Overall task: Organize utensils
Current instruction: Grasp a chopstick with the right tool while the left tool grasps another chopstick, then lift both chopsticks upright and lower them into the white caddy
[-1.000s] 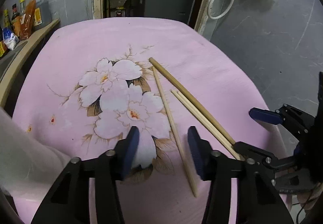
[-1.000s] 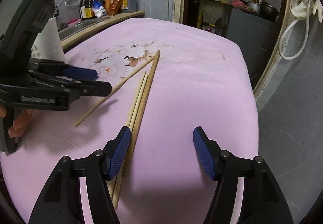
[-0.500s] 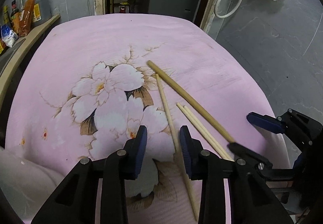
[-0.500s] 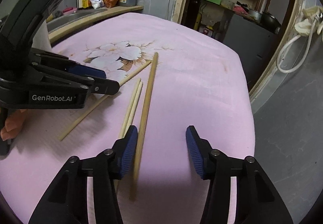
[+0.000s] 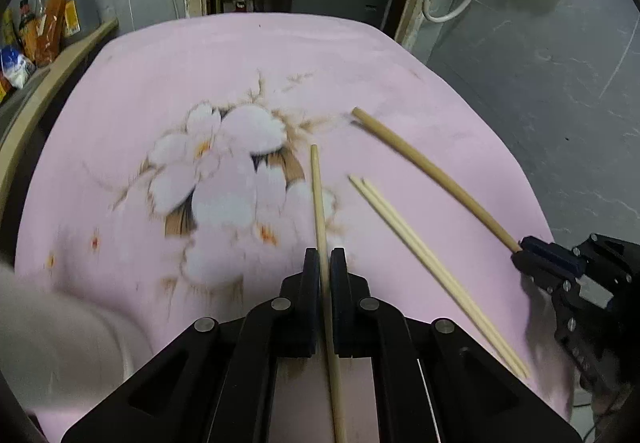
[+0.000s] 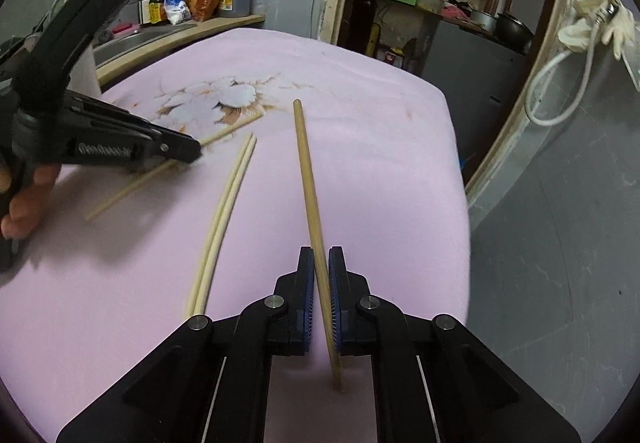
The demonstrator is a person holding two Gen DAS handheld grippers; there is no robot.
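**Status: 2 of 4 chopsticks gripped, none yet grouped**

The left gripper [image 5: 325,271] is clamped on 1 thin chopstick [image 5: 318,195]. The stick passes between the jaws, and its far end points toward the flower print on the pink cloth [image 5: 240,55].

The right gripper [image 6: 321,271] is clamped on the thicker, darker chopstick [image 6: 305,163]. This stick runs forward from the jaws across the plain part of the cloth. Its near end extends below the pads.

A pair of pale chopsticks [image 5: 416,263] lies side by side, touching, on the cloth between the 2 held sticks. No gripper is in contact with the pair.

Progress, judged from the layout: early. Both grasps are secured, but whether either stick is lifted clear of the cloth cannot be told. No holder or tray is in view. Remaining work: bring the 2 held sticks alongside the loose pair and align all 4.
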